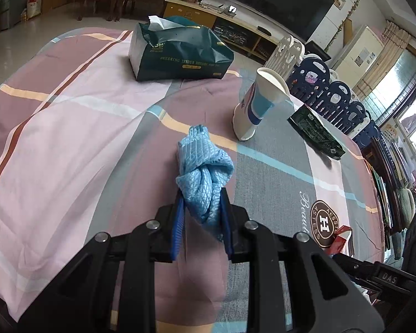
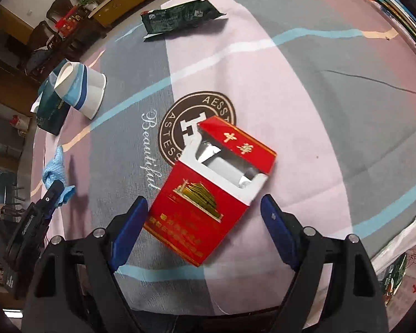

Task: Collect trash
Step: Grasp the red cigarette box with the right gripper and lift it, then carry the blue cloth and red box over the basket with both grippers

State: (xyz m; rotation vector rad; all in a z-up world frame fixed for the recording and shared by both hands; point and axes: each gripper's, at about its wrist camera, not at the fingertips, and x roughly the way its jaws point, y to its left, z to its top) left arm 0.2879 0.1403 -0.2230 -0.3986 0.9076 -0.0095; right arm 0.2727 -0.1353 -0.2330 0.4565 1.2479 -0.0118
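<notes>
a: right gripper (image 2: 205, 222) first. jaws wide apart, nothing pressed between the pads, pointing steeply down at the table.

b: and under it?

a: red cigarette pack (image 2: 210, 191), flat on the cloth, lid flipped open, foil showing, looks empty. lower end already in between the blue fingers (image 2: 129, 230), nearer the left one, maybe just touching it; clear gap to the right one. can't settle contact from this angle.

b: long axis?

a: skewed. runs from down by the left finger up and away to the right, lid end farthest out, partly over the round brown logo (image 2: 174, 127) on the tablecloth (image 2: 319, 111). so jaw line and pack not square; likely needs a roll of the wrist, or a bite across the narrow body.

b: which hand closer?

a: right, by far. left gripper (image 1: 202, 211) clamped on the bunched blue cloth (image 1: 203, 172), toward the left side of the table, well apart from the pack.

b: farther out?

a: paper cup (image 2: 81, 91) on its side toward the far left edge, tissue box (image 1: 177, 52) beyond it. dark green wrapper (image 2: 180, 18) near the far edge. plastic bag (image 2: 402, 252) at the near right edge, probably where the trash goes.
</notes>
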